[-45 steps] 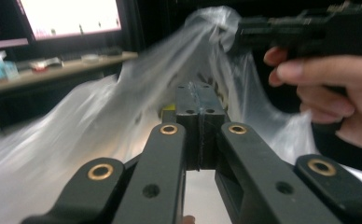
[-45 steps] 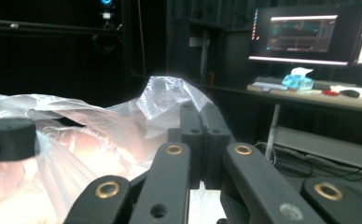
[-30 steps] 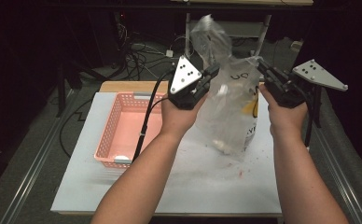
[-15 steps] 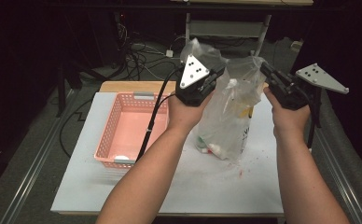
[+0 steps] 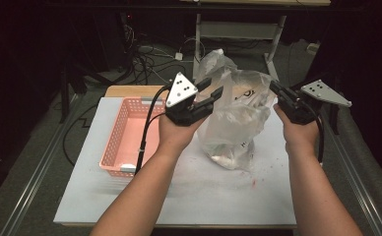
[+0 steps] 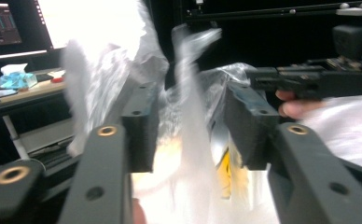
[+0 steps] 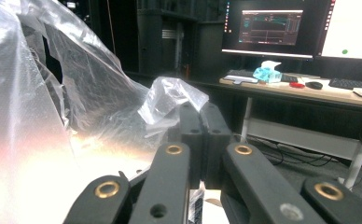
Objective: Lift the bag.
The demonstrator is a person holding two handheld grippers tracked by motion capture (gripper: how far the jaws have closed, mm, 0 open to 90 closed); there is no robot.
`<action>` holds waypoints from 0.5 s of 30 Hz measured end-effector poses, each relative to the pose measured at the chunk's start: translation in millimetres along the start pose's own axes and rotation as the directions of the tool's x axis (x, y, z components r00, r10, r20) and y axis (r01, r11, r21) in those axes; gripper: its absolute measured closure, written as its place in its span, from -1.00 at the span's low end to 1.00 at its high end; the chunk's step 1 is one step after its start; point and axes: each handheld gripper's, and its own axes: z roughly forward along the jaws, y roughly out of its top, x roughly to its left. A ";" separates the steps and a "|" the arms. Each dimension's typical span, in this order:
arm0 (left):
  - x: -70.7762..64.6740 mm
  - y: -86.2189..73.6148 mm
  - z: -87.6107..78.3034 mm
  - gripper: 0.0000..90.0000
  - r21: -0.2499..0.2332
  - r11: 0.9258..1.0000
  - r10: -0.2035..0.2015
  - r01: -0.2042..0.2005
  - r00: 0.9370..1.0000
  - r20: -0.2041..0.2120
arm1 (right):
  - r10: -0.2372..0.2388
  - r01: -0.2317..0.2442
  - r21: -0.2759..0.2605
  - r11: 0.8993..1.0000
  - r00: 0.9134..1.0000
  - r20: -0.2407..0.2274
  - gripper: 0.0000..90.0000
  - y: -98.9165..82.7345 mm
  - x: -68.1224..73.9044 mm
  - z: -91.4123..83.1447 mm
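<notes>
A clear plastic bag [image 5: 233, 123] with something pale and yellow inside stands on the white table [image 5: 204, 196] between my two grippers. My left gripper [image 5: 210, 87] is at the bag's upper left. Its jaws have just been opening, and in the left gripper view they [image 6: 191, 100] stand apart with a loose strip of the bag [image 6: 188, 140] between them, untouched by the pads. My right gripper [image 5: 273, 87] is at the bag's upper right. In the right gripper view it [image 7: 200, 112] is shut on a bunched edge of the bag [image 7: 170, 98].
A pink plastic basket [image 5: 111, 147] sits on the table's left part, close to my left forearm. Red specks dot the table in front of the bag. Beyond the table are a desk's legs and cables on the floor [image 5: 149, 54]; monitors [image 7: 272, 28] stand on a desk behind.
Both hands have come down and the bag has sunk with them onto the table. My left gripper's jaws have opened and let go of the bag's edge. The right keeps its grip.
</notes>
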 end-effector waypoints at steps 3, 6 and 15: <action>-2.8 -8.3 -15.9 0.06 0.014 1.000 0.005 -0.005 1.000 0.006 | -0.005 0.005 0.003 1.000 1.000 -0.004 1.00 0.5 1.8 0.9; -7.1 -22.6 -29.8 -0.03 0.027 1.000 0.016 -0.016 1.000 -0.003 | -0.004 0.004 0.012 1.000 1.000 -0.007 1.00 -0.2 3.9 1.8; -9.4 -72.9 -60.2 -0.32 0.083 0.993 -0.086 0.084 0.996 0.019 | -0.024 0.024 0.026 0.999 1.000 -0.017 1.00 0.0 5.0 -2.5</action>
